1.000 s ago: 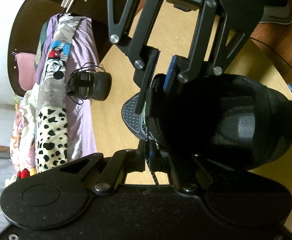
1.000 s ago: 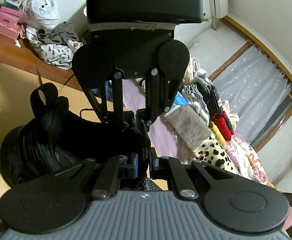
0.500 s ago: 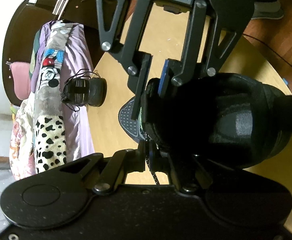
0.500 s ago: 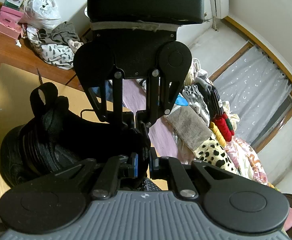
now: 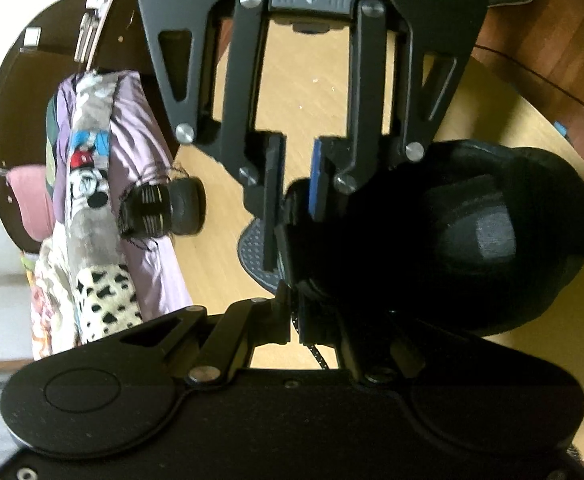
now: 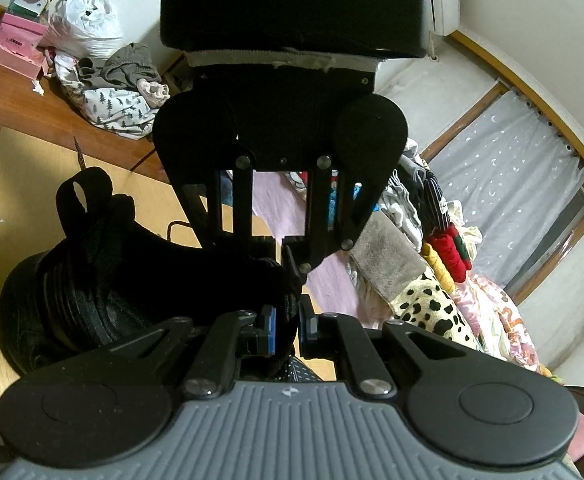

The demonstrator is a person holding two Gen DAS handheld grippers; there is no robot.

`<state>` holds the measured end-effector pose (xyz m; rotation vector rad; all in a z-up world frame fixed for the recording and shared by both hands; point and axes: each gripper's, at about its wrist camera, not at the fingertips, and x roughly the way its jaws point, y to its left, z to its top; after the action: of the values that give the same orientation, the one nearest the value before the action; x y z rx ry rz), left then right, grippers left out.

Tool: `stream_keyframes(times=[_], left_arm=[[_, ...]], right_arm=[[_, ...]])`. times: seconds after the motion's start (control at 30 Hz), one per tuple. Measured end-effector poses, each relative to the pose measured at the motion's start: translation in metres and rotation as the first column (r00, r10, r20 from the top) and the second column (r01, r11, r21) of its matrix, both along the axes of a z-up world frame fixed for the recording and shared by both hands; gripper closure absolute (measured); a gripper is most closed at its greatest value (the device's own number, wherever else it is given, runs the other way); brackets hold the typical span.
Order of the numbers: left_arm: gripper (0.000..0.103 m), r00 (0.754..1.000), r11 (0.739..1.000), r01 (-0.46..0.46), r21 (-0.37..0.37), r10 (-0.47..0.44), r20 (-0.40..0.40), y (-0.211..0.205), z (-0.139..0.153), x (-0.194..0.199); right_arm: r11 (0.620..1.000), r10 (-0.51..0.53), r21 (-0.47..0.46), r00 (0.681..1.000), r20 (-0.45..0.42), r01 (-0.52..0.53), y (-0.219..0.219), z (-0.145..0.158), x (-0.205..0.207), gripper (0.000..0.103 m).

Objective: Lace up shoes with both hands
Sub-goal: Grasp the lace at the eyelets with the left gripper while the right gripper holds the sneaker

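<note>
On the wooden table (image 5: 324, 92) the black shoe (image 5: 472, 240) sits between your two grippers, heel loop (image 6: 85, 192) up, toe end toward the left gripper. Left gripper (image 5: 295, 320) is clamped nearly flat shut on the speckled black lace (image 5: 318, 354), which runs out from under its pads toward the camera. Right gripper (image 6: 285, 326) is narrow, its blue pad (image 6: 269, 330) and the opposite finger pinching the front edge of the shoe, likely the tongue or eyelet flap; too dark to tell which.

Judging from this, you are mid-threading: one side holds the shoe steady, the other feeds the lace. To do it well:
- Keep the right grip firm and don't move it; it is your anchor, and the shoe slides on bare wood if it slips.
- Pinch the lace close to its tip so the end stays stiff. I can't see the tip from here.
- Roll the left wrist to line the lace up with the hole instead of shoving it sideways.
- Pull slack through gently, away from the shoe, so the shoe doesn't tip.
- Eyelets are hidden in the black upper in both views, so go slowly and check the lace really passes through.

A second shoe (image 5: 163, 214) lies well apart at the table edge, next to the pile of patterned fabric (image 5: 103, 208); leave it.
</note>
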<state>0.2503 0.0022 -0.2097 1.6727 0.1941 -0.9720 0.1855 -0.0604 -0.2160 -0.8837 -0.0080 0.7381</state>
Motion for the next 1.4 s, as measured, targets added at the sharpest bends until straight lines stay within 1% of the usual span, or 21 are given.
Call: stream_keyframes(times=[0.13,0.3,0.37,0.5,0.6,0.67,0.7,0.8,0.9,0.93,1.1,1.17,1.4], left_arm=[[0.101,0.999,0.999,0.041,0.026,-0.041,0.010,0.002,-0.001,-0.001],[0.101,0.998,0.997,0.060,0.048,-0.060,-0.005,0.005,0.001,0.003],[0.099,0.998,0.998,0.054,0.042,-0.053,-0.022,0.006,0.005,0.005],[0.098,0.998,0.999,0.026,0.021,-0.025,-0.062,0.008,0.010,0.009],[0.096,0.996,1.000,0.000,0.022,0.002,-0.084,0.010,0.011,0.010],[0.089,0.994,1.000,-0.020,0.024,0.022,-0.104,0.010,0.010,0.012],[0.088,0.994,1.000,-0.019,0.023,0.021,-0.104,0.010,0.010,0.011],[0.088,0.994,1.000,-0.022,0.023,0.024,-0.110,0.010,0.009,0.010],[0.098,0.993,0.999,-0.017,0.038,0.021,-0.120,0.009,0.009,0.009],[0.099,0.994,0.999,-0.013,0.039,0.017,-0.112,0.008,0.008,0.008],[0.100,0.995,0.998,-0.003,0.061,0.009,-0.095,0.005,0.008,0.007],[0.100,0.997,0.996,0.018,0.084,-0.012,-0.070,0.003,0.007,0.005],[0.100,0.997,0.998,0.019,0.060,-0.014,-0.081,-0.006,0.012,0.007]], right_arm=[[1.000,0.002,-0.001,1.000,-0.003,-0.002,0.000,0.001,0.001,0.092],[1.000,0.006,-0.004,1.000,-0.006,-0.006,0.000,0.003,0.002,0.092],[1.000,0.006,-0.004,1.000,-0.007,-0.007,0.000,0.003,0.002,0.092],[1.000,0.005,-0.002,1.000,-0.009,-0.005,-0.002,0.004,0.003,0.092],[1.000,0.005,-0.002,1.000,-0.010,-0.005,-0.002,0.005,0.003,0.092],[1.000,0.005,-0.001,1.000,-0.010,-0.005,-0.001,0.005,0.003,0.092],[1.000,0.004,-0.001,1.000,-0.010,-0.004,-0.001,0.005,0.003,0.092],[1.000,0.007,-0.001,1.000,-0.010,-0.007,-0.003,0.007,0.005,0.092],[1.000,0.006,-0.001,1.000,-0.009,-0.006,-0.002,0.007,0.006,0.092],[1.000,0.006,-0.001,1.000,-0.009,-0.006,-0.002,0.006,0.006,0.092],[1.000,0.006,-0.003,1.000,-0.009,-0.006,-0.004,0.006,0.005,0.092],[1.000,0.006,-0.003,1.000,-0.009,-0.006,-0.005,0.006,0.005,0.092],[1.000,0.005,0.000,1.000,-0.011,-0.005,-0.006,0.003,0.006,0.092]])
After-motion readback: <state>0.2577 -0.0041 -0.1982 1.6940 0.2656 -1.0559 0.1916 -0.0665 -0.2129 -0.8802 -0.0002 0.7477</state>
